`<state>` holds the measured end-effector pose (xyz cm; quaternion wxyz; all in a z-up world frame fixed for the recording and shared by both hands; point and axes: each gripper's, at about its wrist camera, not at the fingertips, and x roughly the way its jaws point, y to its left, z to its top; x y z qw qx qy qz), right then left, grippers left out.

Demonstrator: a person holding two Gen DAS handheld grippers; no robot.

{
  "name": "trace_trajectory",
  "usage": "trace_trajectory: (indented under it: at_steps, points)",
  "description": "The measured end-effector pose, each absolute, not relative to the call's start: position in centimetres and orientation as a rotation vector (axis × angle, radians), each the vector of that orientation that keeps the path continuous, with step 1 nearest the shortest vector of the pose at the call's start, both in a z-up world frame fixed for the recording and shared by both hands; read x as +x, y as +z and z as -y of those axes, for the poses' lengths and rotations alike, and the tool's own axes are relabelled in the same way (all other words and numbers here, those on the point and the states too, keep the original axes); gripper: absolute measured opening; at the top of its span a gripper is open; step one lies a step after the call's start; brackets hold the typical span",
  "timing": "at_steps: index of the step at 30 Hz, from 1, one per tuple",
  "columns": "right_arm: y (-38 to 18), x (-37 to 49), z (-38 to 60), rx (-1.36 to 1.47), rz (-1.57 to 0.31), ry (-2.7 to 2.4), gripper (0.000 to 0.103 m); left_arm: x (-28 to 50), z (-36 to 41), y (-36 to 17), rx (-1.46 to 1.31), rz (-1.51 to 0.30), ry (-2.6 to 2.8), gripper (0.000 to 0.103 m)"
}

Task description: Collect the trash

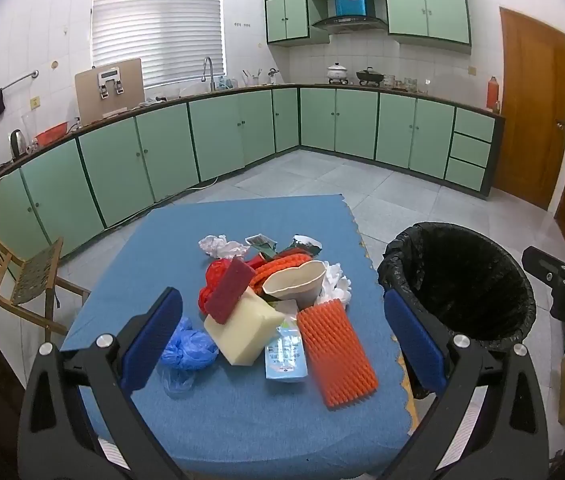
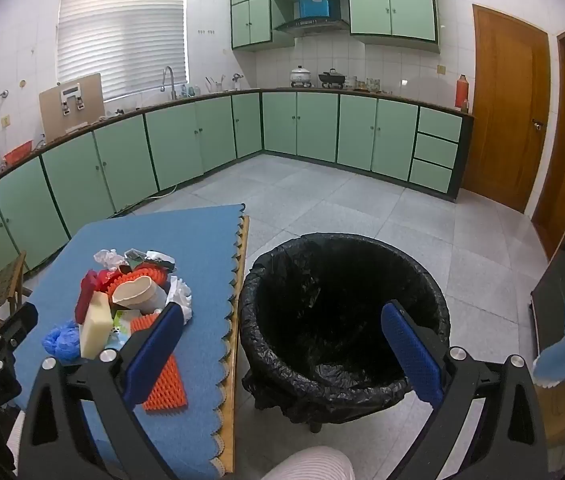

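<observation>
Nothing picked up yet, so basically step one. Both jaws spread wide and empty: left gripper [image 1: 282, 336] hovering over the trash pile [image 1: 270, 300] on the blue table [image 1: 242, 420], right gripper [image 2: 282, 344] aimed between table and lined bin [image 2: 342, 320]. Next: drop onto the orange bristly pad [image 1: 336, 358], pinch, swing to bin. Stuff buried under the sponge [image 1: 242, 330] and cup [image 1: 296, 282] hard to identify.

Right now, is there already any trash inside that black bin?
No, the black-lined bin looks empty inside, and the trash pile sits on the blue table.
</observation>
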<state>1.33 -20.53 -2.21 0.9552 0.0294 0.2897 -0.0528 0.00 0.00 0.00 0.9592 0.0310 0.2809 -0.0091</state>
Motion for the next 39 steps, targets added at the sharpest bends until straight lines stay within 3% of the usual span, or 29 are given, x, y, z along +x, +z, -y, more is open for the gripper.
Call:
trace_trajectory:
  at_steps: [39]
  points:
    - [-2.93, 1.91, 20.6, 0.068, -0.604, -0.107, 0.097, 0.02, -0.13, 0.17, 0.061, -0.57, -0.017, 0.098]
